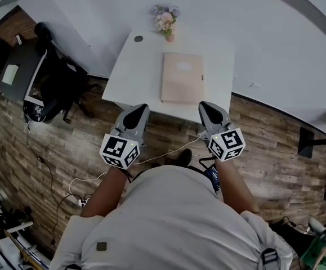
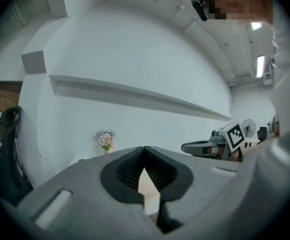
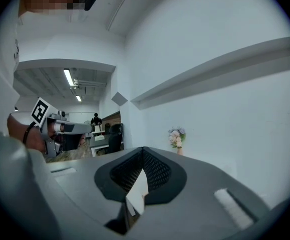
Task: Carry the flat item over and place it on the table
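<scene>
Your left gripper (image 1: pixel 141 108) and right gripper (image 1: pixel 204 105) are closed and empty. Either could nudge the flat beige panel (image 1: pixel 182 77), seemingly at the near edge, off the white table (image 1: pixel 130 75).

Left claw (image 1: pixel 139 110), right claw (image 1: pixel 206 108): jaws together, empty, side by side, pointing forward.

The flat item (image 1: pixel 182 77) lies on the table (image 1: pixel 134 77), flowers (image 1: pixel 166 20) behind it.

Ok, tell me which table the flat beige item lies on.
The white table with the flower vase at its far edge, not the dark desk at the left.
</scene>
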`<state>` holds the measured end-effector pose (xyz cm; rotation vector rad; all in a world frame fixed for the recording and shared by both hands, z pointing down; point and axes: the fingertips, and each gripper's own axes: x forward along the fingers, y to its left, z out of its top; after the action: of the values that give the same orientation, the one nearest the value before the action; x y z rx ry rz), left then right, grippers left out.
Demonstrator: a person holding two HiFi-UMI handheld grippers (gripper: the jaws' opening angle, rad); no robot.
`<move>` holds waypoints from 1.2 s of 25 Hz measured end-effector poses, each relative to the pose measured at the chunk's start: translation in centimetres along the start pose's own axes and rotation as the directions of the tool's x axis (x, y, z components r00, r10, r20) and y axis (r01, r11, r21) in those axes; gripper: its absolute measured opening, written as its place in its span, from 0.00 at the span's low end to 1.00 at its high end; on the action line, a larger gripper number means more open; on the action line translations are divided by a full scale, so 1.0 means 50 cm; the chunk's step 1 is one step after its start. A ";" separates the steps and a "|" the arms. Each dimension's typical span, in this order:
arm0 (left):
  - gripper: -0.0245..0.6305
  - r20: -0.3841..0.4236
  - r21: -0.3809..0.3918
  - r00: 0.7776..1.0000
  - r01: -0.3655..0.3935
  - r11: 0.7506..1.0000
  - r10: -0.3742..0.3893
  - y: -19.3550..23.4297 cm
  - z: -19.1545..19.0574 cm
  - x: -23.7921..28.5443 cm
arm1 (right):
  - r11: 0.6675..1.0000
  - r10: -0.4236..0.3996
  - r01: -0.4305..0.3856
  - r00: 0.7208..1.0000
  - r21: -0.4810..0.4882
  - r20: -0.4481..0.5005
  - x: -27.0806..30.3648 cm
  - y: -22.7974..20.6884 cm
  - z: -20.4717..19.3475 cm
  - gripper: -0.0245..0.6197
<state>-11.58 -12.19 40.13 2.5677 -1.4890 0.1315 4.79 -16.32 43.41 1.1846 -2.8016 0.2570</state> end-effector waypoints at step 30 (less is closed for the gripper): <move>0.04 0.049 0.041 0.993 0.106 0.993 -0.108 -0.070 -0.019 -0.247 | 0.990 -0.122 0.125 0.992 -0.067 0.040 -0.233 0.223 0.024 0.05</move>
<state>-14.70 0.23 38.73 2.6944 -1.3743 0.0823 4.84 -0.70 39.17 1.3531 -2.7286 0.1286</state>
